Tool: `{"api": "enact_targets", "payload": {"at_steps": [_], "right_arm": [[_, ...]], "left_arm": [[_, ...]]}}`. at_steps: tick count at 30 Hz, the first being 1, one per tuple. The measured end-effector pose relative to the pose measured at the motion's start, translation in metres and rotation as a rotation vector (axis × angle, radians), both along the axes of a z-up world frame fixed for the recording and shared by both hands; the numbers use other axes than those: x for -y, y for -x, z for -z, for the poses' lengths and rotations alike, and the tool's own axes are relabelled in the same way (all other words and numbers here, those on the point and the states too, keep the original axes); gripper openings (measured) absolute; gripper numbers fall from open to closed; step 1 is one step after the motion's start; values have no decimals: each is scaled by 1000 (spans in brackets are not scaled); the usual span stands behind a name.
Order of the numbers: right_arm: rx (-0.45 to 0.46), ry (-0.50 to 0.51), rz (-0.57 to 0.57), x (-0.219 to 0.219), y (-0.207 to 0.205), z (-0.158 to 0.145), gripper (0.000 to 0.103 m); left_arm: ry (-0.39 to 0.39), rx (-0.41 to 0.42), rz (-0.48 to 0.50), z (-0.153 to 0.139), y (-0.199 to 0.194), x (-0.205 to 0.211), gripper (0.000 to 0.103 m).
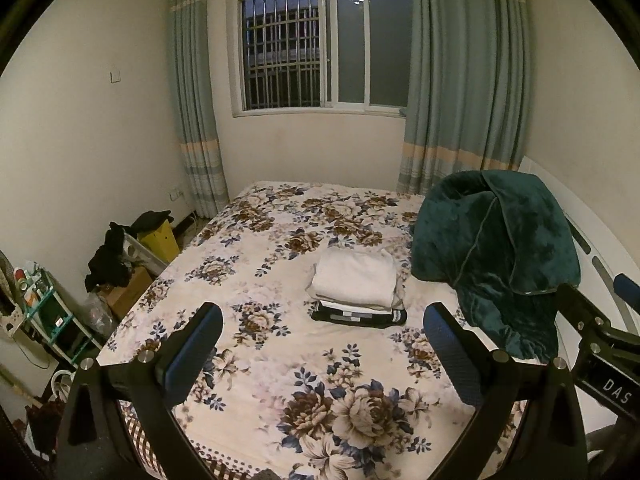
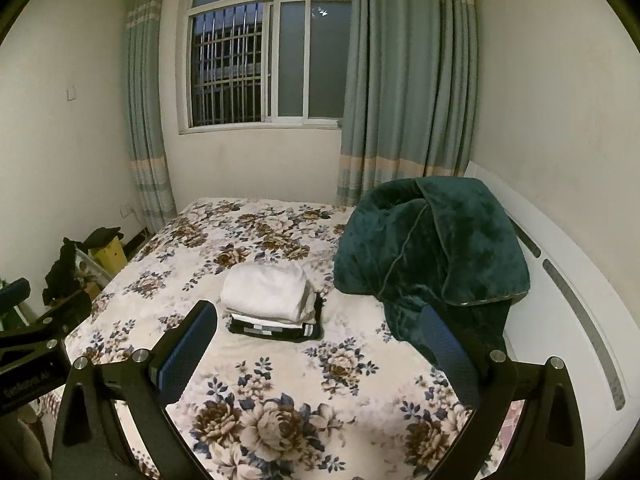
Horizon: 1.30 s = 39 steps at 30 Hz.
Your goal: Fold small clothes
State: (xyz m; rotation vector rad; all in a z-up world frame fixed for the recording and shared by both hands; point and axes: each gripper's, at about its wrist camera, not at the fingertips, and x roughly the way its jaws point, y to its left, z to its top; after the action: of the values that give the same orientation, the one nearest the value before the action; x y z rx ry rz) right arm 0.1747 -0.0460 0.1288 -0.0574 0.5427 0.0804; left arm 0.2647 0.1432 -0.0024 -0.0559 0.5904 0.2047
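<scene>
Both tongs are hanging over the near edge of the bed (image 1: 248, 360), wide open and gripping nothing: left tongs (image 1: 320, 344) at bottom of frame, right tongs (image 2: 320, 344) likewise. The folded stack (image 1: 358, 286) is sitting dead ahead mid-frame, long side running left-right, looking about equally reachable. Green blanket (image 2: 436, 248) is slumping just right of it.

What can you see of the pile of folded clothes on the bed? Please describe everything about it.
The pile of folded clothes lies near the middle of the floral bedsheet. On top is a thick white folded piece, soft like towelling; under it are thinner white layers, and at the bottom a black garment with pale checks. The stack is neat and flat. Neither gripper touches it; the dark green blanket sits apart, to its right.
</scene>
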Motion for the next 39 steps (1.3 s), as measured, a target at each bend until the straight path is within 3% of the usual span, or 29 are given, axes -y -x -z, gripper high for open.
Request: {"api": "enact_targets", "payload": {"at_steps": [39], "right_arm": [[-9, 20, -4, 6, 2, 2, 103]], "left_arm": [[-20, 7, 5, -8, -1, 7, 103]]}}
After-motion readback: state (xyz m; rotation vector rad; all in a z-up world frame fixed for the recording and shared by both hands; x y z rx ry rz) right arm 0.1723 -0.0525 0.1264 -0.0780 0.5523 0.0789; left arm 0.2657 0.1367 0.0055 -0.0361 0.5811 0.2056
